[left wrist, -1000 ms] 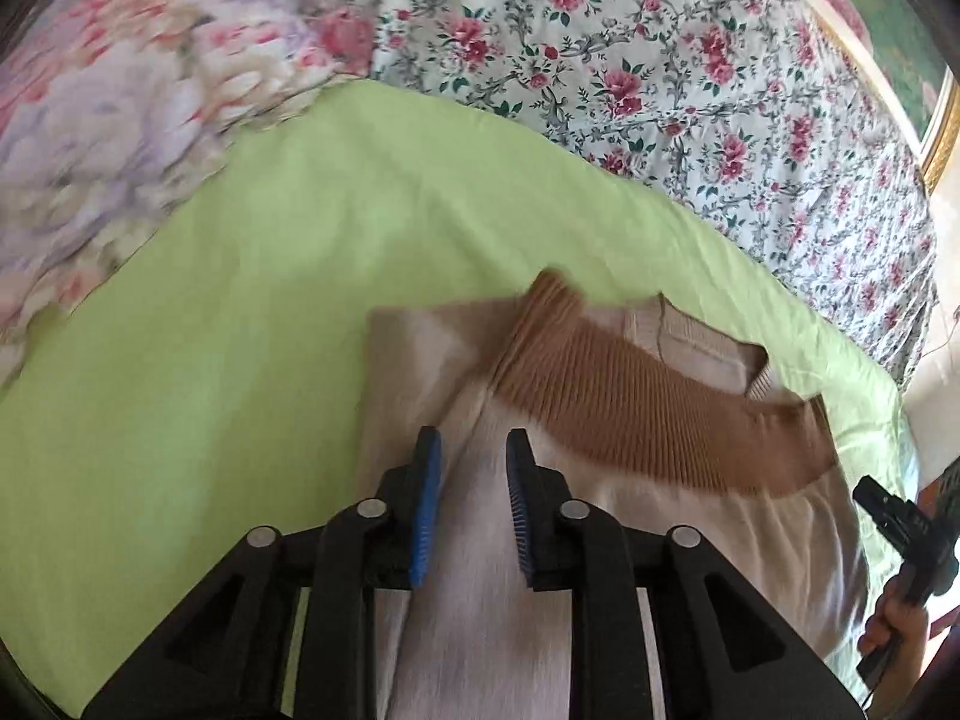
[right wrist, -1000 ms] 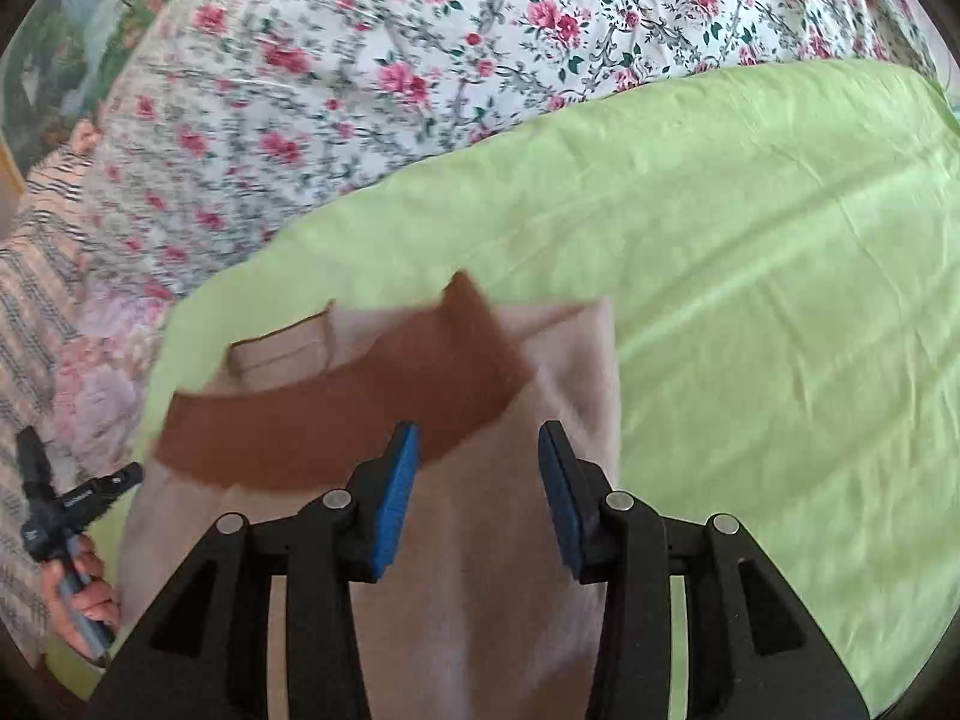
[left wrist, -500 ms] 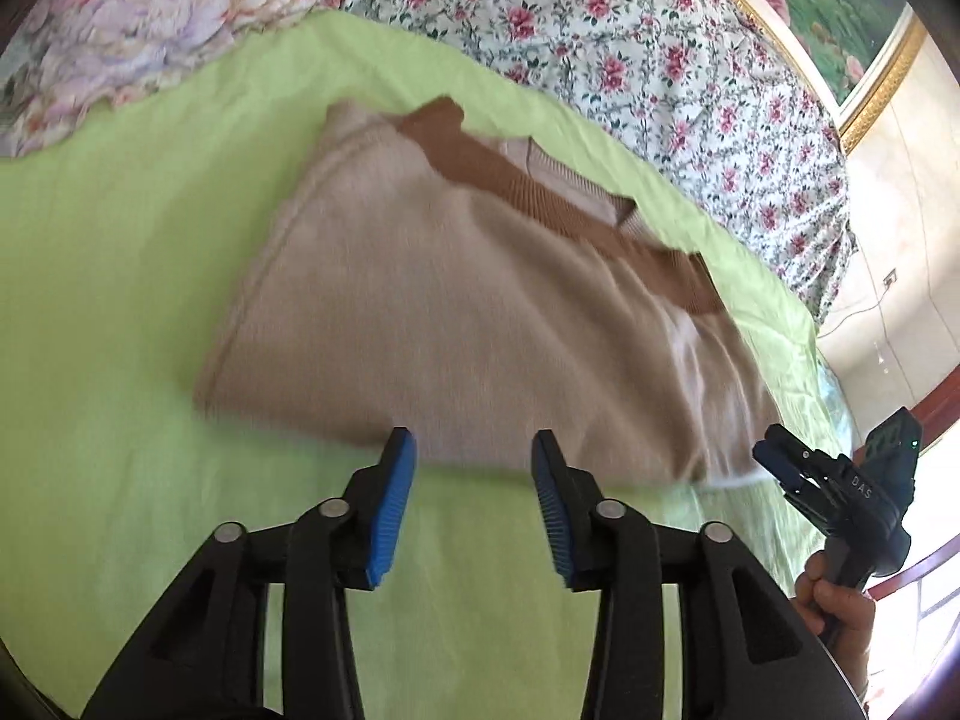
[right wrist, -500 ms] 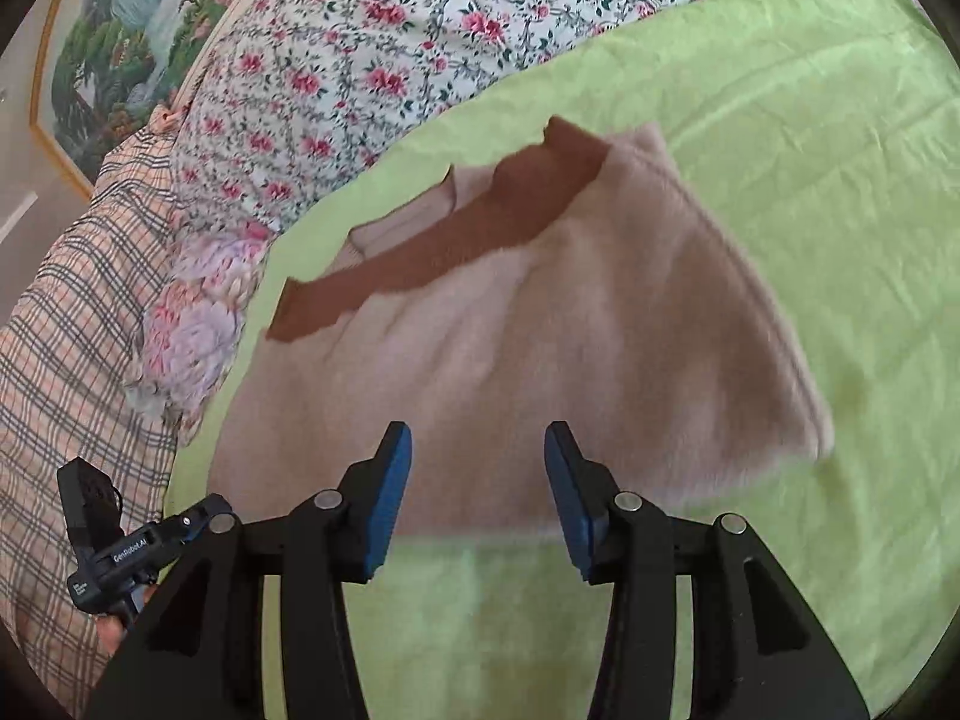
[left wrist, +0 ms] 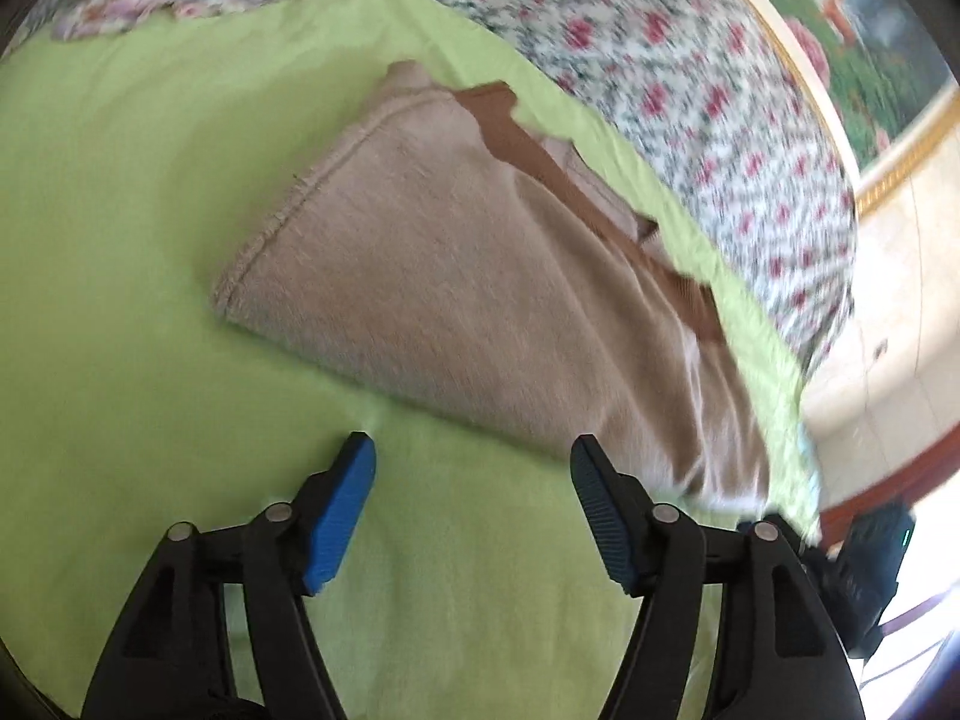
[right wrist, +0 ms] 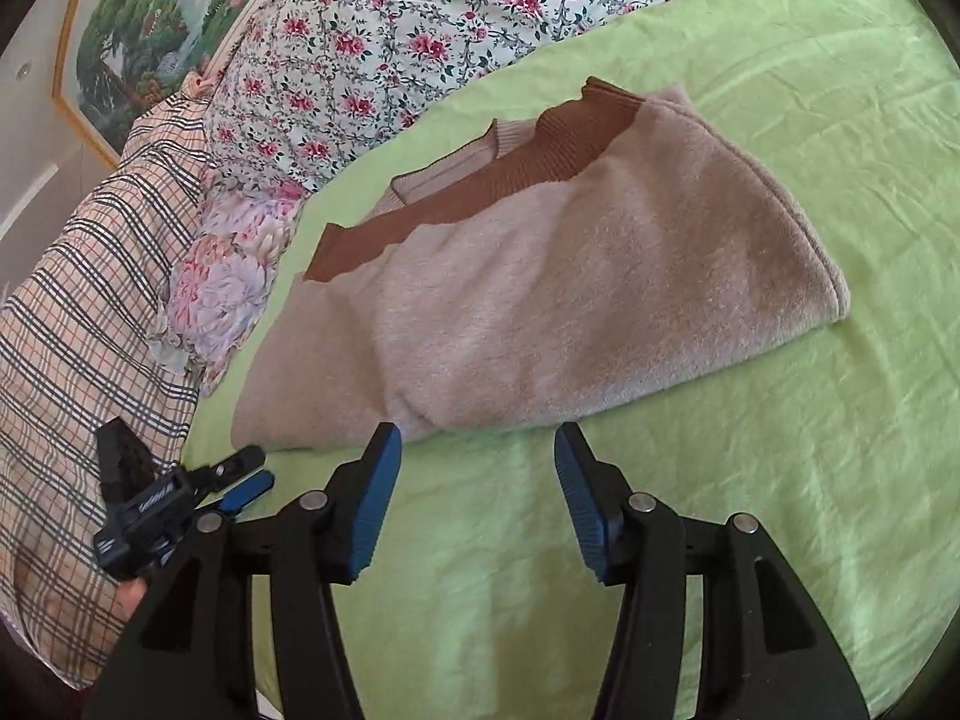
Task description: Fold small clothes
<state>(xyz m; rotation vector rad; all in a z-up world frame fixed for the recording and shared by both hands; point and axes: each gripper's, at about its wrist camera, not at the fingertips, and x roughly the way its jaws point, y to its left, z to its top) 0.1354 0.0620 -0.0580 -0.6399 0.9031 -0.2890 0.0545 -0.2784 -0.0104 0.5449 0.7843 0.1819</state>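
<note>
A beige knit sweater [left wrist: 480,276] with a brown ribbed band [left wrist: 516,132] lies folded on the green sheet [left wrist: 120,240]. It also shows in the right wrist view [right wrist: 570,288], brown band [right wrist: 510,174] at its far edge. My left gripper [left wrist: 474,456] is open and empty, just short of the sweater's near fold. My right gripper [right wrist: 477,444] is open and empty, just short of the near edge. The left gripper also shows in the right wrist view [right wrist: 240,480] at the lower left.
A floral quilt [right wrist: 420,18] lies beyond the green sheet [right wrist: 780,480]. A plaid blanket [right wrist: 78,300] lies at the left. A framed painting [right wrist: 150,12] hangs on the wall. The bed's edge and floor [left wrist: 888,330] are at the right in the left wrist view.
Both grippers have pulled back from over the sweater to its near edge and opened wider. The sweater now lies folded and let go on the sheet.
</note>
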